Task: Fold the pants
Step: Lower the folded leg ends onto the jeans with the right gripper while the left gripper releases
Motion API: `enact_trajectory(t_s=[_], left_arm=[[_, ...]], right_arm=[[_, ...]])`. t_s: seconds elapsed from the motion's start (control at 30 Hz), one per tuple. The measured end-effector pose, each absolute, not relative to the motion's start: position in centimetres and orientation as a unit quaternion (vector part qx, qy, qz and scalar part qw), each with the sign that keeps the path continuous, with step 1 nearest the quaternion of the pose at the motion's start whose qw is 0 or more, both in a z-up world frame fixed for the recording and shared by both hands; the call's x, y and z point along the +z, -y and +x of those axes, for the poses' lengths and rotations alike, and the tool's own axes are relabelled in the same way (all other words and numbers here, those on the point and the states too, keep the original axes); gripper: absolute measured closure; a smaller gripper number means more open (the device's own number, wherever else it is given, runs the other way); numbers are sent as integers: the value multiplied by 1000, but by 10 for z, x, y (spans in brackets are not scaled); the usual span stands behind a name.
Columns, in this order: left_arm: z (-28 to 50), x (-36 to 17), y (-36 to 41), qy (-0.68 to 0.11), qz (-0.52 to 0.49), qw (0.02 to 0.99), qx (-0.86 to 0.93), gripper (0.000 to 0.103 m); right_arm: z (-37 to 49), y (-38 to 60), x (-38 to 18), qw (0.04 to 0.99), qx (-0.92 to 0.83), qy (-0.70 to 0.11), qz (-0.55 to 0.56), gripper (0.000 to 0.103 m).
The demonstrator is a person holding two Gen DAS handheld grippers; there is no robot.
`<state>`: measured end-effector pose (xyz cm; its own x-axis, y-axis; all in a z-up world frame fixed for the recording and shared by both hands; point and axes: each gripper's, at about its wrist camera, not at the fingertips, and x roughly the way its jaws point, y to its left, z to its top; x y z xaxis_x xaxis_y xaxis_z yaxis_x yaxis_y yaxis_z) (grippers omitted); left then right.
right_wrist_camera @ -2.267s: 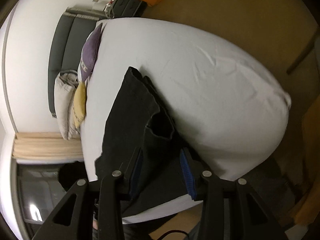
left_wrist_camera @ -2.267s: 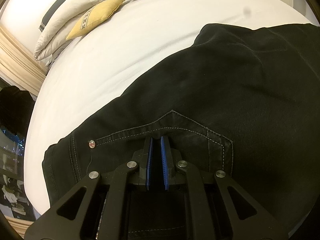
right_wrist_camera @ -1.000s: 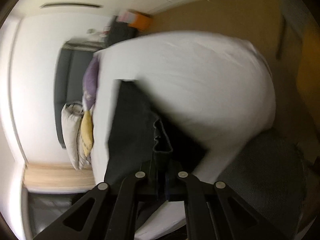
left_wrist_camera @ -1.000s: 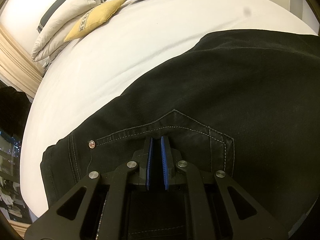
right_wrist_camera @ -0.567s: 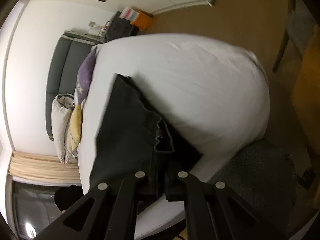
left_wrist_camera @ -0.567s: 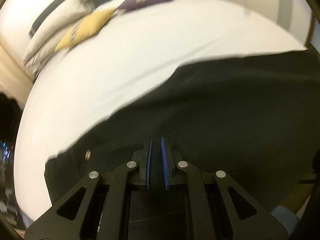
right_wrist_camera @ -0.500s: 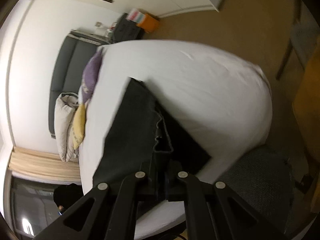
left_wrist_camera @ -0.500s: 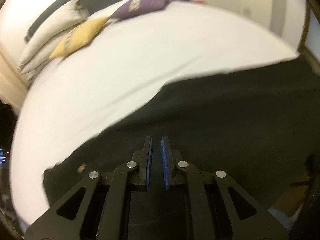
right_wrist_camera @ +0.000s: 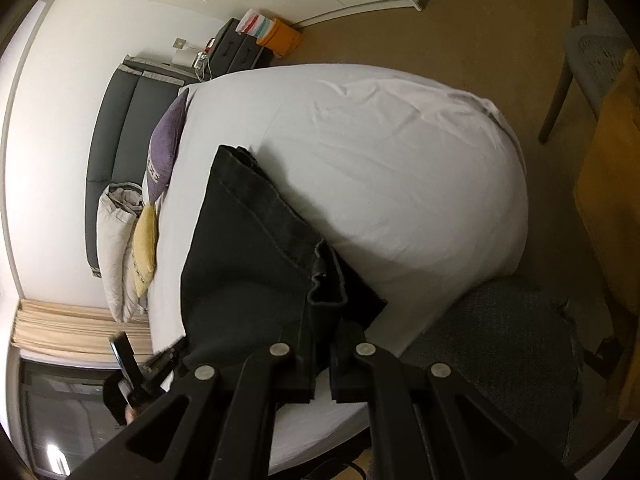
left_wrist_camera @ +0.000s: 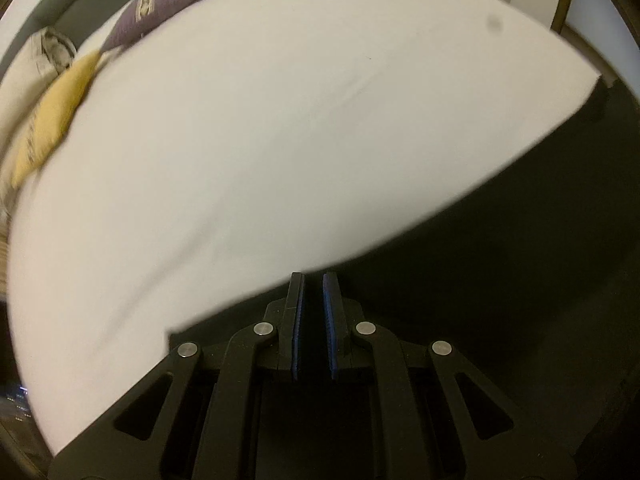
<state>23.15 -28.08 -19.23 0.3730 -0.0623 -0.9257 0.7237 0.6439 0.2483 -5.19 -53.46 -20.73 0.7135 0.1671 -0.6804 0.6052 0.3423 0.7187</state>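
The black jeans [right_wrist_camera: 248, 264] lie on the white bed [right_wrist_camera: 400, 168], one end lifted toward the near edge. My right gripper [right_wrist_camera: 322, 320] is shut on the bunched edge of the jeans and holds it above the bed's near side. In the left wrist view the jeans [left_wrist_camera: 500, 260] fill the lower right in a straight diagonal edge over the bed [left_wrist_camera: 260, 140]. My left gripper [left_wrist_camera: 314, 292] is shut on the jeans at that edge, with its blue pads [left_wrist_camera: 298, 320] close together. My left gripper also shows at the lower left of the right wrist view [right_wrist_camera: 132, 368].
Purple [left_wrist_camera: 176, 4], yellow [left_wrist_camera: 52, 116] and white pillows lie at the bed's head by a dark headboard [right_wrist_camera: 120, 120]. A dark nightstand [right_wrist_camera: 236, 50] with an orange box stands beyond. A grey seat [right_wrist_camera: 504, 344] and a chair [right_wrist_camera: 588, 52] stand on the floor at right.
Both grippers have lifted and pulled the jeans; the left view has swung so the pocket is gone and more bed shows. The right gripper closed on the jeans' edge earlier.
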Motion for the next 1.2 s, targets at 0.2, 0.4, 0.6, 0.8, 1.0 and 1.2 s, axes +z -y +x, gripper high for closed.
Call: enact_trajectory(t_s=[0.2,0.4,0.6,0.8,1.0,1.2], left_arm=[[232,-188,292,-462,350,787,-212,94],[172,-129,282,-450,277,779,-338,94],[175,-185,293,-522,245,728,-372,94],[199,-187,333,-471,290,771,-316,94],[188,-144,331,-421,267,814,-297,94],[130,-139,313,-418,294,779,-364,94]], right_arm=[[-55,532,-200,754,-139,-338,546,98],[-51,531,-194,766,-125,-336,533,98],[-52,532,-204,757,-124,-339,545,98],[-51,532,-204,760,-129,-337,540,98],[-57,532,-200,761,-120,-326,547,97],[-55,531,-205,756,-128,-334,547,97]])
